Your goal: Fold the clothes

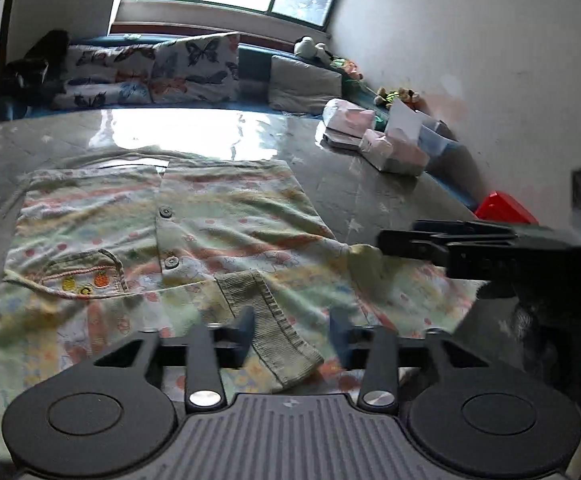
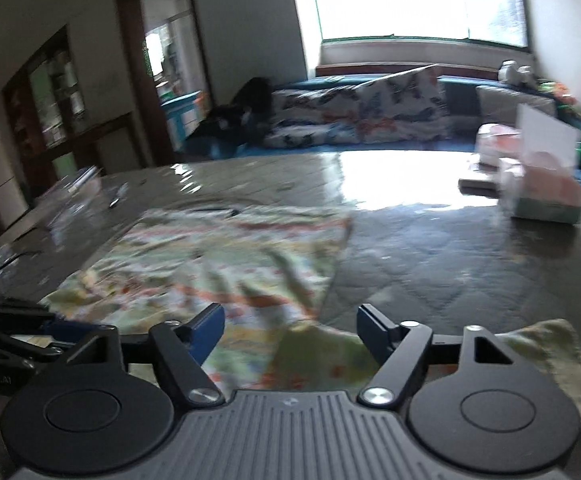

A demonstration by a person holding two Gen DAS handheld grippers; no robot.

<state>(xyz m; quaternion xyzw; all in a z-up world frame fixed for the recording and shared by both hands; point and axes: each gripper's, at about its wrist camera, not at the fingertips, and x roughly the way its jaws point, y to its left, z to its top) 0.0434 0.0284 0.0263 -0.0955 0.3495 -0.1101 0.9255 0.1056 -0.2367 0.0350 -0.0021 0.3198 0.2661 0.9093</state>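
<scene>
We are looking at a small patterned child's garment (image 1: 218, 240) lying spread, front up, on the quilted grey bed (image 1: 370, 184), nearer the edge closest to us than the far edge by the window; two buttons down its placket are showing, and an embroidered pocket (image 1: 86, 276) is sitting on its left half.

Left tongs (image 1: 290, 332): standing spread, gripping nothing; a ribbed cuff of a sleeve (image 1: 274, 332) that is lying folded inward over the garment is sitting right between the fingers, untouched as far as we can tell.

Right tongs (image 2: 290, 330): also spread and gripping nothing; they are hovering low over the garment's right side, where another green cuff (image 2: 550, 344) is lying out at the right; the right wrist view is blurred, so contact cannot be read.

Elsewhere on the bed: tissue packs and boxes (image 1: 390, 148) near the far right corner, well apart from the garment; butterfly-print pillows (image 1: 150, 76) beyond the far edge.

Judgement: we are in the sleeve-folding step; one sleeve appears in, the right one appears still out. The next move is calling for the right tongs to close on that cuff and carry it inward, flat, without dragging the body cloth; after that, a fold bringing the near end up to the far end.
</scene>
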